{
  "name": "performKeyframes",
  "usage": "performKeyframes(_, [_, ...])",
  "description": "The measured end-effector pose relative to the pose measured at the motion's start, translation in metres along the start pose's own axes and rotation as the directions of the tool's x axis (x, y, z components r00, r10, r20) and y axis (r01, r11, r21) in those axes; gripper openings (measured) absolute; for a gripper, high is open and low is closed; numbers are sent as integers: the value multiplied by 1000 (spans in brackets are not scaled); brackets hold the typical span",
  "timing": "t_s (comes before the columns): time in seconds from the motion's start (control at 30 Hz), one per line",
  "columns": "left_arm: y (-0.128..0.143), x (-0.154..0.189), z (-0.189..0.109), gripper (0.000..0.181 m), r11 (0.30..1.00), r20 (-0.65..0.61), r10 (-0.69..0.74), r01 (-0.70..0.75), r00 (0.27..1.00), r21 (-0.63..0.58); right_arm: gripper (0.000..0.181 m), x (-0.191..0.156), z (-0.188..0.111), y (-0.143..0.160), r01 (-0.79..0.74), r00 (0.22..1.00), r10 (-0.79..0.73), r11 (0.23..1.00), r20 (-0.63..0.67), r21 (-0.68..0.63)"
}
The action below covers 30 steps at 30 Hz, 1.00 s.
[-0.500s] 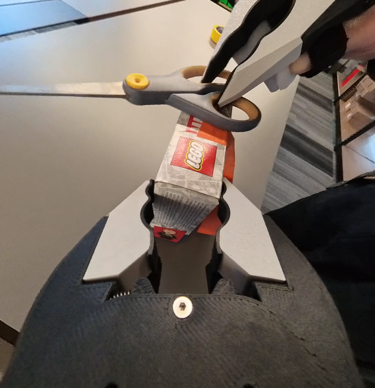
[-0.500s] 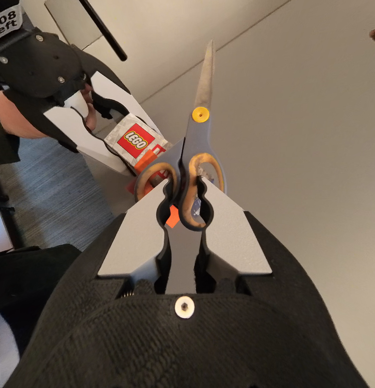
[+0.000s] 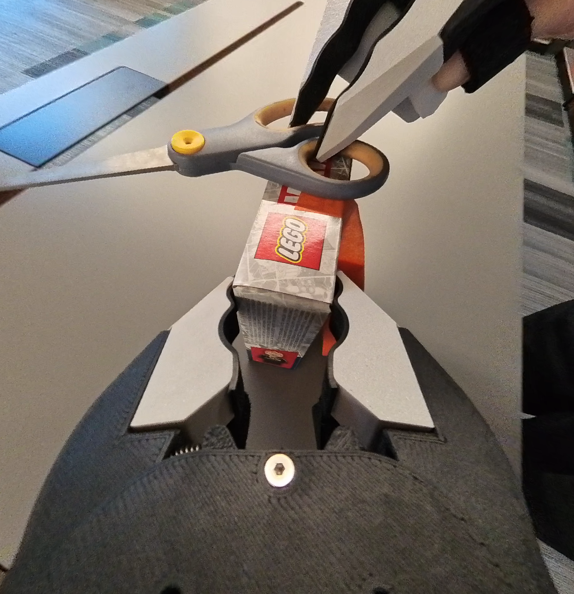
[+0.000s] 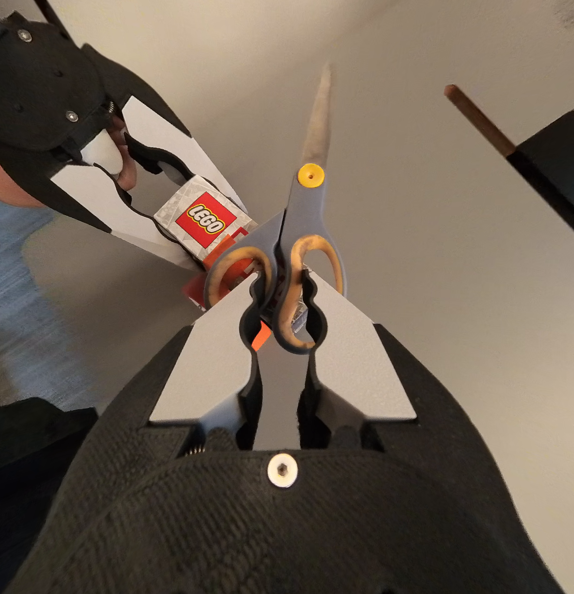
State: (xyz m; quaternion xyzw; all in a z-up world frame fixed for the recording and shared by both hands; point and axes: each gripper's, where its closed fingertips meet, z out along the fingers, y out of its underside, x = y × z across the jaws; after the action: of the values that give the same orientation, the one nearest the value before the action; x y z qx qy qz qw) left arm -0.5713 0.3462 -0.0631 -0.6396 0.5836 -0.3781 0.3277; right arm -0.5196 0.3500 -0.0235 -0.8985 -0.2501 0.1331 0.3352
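Scissors [image 4: 311, 231] — grey-handled, yellow pivot, blades closed — held up off the table [image 3: 86, 289] by the right gripper [image 4: 282, 283]. Its fingers are threaded one into each handle loop, so the pinch falls on the inner bars between the loops. In the left wrist view the same gripper comes in from above, its fingertips [image 3: 330, 141] poking through the rings, blades pointing out to the left.

Left gripper [image 3: 284, 299] is clamped on a small printed cardboard box [image 3: 289, 257] with a red logo panel and orange trim, held by its two long sides near one end. The box's far end runs up under the scissor handles; touching or just short, I cannot tell.

Handling, as a judgement: fingers inside the loops can only spread the handles, so blade control looks coarse. The box grip is near one end, which leaves the far end free to twist under any load — a squarer, deeper hold would resist that.

Around: pale tabletop below, a flat dark rectangular panel [image 3: 77, 119] at its far side, a brown rod [image 4: 478, 122] meeting a black block at right. A person's bare fingers show behind each gripper.
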Motion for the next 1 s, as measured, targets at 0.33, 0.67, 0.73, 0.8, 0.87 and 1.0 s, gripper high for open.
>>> performKeyframes(0.33, [-36, -47, 51, 55, 999, 9, -37, 37, 999, 27, 22, 78, 3, -11, 8, 1000, -8, 1000, 7, -20])
performKeyframes(0.67, [-27, -49, 40, 75, 986, 53, -164, 164, 985, 17, 22, 76, 0, -15, -18, 999, 16, 999, 44, 47])
performKeyframes(0.73, [-23, -48, 37, 74, 985, 57, -174, 174, 983, 12, 22, 76, -1, -15, -12, 999, 10, 999, 40, 51])
performKeyframes(0.8, [-24, -47, 36, 71, 983, 57, -181, 180, 982, 21, 22, 75, -1, -15, -11, 999, 9, 999, 39, 53])
performKeyframes(0.87, [-25, -46, 35, 72, 981, 58, -193, 191, 979, 31, 22, 74, -2, -15, -7, 999, 5, 998, 33, 56])
performKeyframes(1.0, [-26, -42, 32, 74, 979, 58, -200, 198, 978, 43, 21, 69, -3, -14, 14, 1000, -15, 998, 17, 68])
